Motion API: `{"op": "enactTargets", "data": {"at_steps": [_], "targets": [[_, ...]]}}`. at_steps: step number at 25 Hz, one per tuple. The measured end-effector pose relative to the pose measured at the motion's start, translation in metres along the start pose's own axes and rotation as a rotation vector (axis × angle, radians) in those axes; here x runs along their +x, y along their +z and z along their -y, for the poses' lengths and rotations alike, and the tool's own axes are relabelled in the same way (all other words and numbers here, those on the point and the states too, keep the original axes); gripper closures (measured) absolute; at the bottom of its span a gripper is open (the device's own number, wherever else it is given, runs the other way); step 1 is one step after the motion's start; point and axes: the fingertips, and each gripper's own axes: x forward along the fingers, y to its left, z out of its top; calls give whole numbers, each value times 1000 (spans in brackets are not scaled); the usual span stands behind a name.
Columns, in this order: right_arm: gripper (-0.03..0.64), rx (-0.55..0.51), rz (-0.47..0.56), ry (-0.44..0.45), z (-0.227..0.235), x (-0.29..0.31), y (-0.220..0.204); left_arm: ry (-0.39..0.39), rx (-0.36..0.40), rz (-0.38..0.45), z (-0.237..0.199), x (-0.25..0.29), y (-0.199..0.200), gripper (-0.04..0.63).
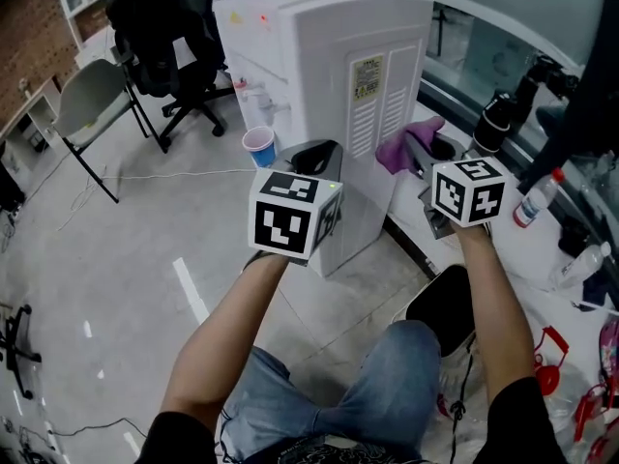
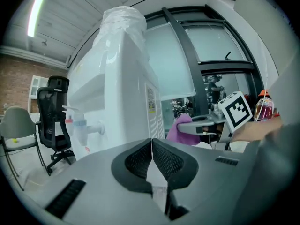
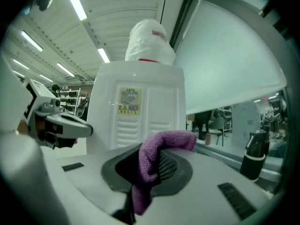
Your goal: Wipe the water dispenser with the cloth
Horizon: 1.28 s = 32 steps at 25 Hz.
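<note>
So the right gripper [image 3: 150, 165] is clamped on the purple cloth [image 3: 164, 142], which it holds up by the vented side panel of the water dispenser [image 1: 319, 56]. Hard to say if it's touching, looks just shy. The left gripper [image 2: 152, 161] is pinched together on nothing, near the dispenser's lower corner. Reads like the approach step to me. The next move calls for pressing the cloth flat on that panel and sweeping.
</note>
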Motion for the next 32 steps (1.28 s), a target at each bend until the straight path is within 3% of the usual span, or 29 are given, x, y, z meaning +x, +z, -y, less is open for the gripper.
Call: {"op": "enactTargets", "data": {"at_steps": [6, 20, 24, 32], "targets": [[572, -127, 80, 25, -29, -5, 86, 3, -6, 20, -10, -14, 17, 568], [572, -213, 208, 30, -60, -4, 222, 20, 12, 42, -24, -34, 39, 568], [572, -231, 221, 27, -68, 1, 237, 27, 10, 50, -28, -38, 42, 568], [572, -205, 186, 39, -70, 9, 217, 41, -2, 49, -33, -46, 36, 568]]}}
